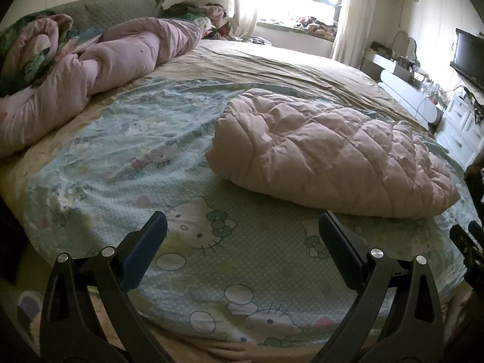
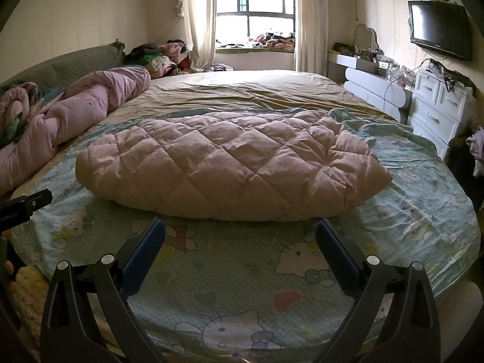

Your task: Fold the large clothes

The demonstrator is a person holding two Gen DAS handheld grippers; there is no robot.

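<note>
- Bedding lay all round the pink quilted garment (image 2: 233, 163): a pale green cartoon-cat sheet (image 2: 423, 199) was spread under it, and a tan bedspread (image 2: 242, 90) stretched beyond it toward the window (image 2: 255, 15).
- Left of the garment, a rumpled lilac duvet (image 2: 75, 112) was bunched in a long roll along the grey headboard (image 2: 81, 60).
- Beyond the garment's right end stood a white drawer unit (image 2: 435, 106), with a dark television (image 2: 438, 28) on the wall above it.
- The garment was folded into a puffy, rounded oblong, its fabric stitched in a diamond grid and creased all over; nothing rested on top of it.
- The left gripper (image 1: 242, 236) hovered over bare sheet in front of the garment's left end, its blue-padded fingers (image 1: 148, 248) spread wide and holding nothing.
- The right gripper (image 2: 240, 239) hung just in front of the garment's near edge, fingers (image 2: 338, 257) likewise spread apart and empty, not touching the cloth.
- No object stood between either gripper and the garment.
- In the right wrist view, the dark tip of the other gripper showed beside the garment's left end.
</note>
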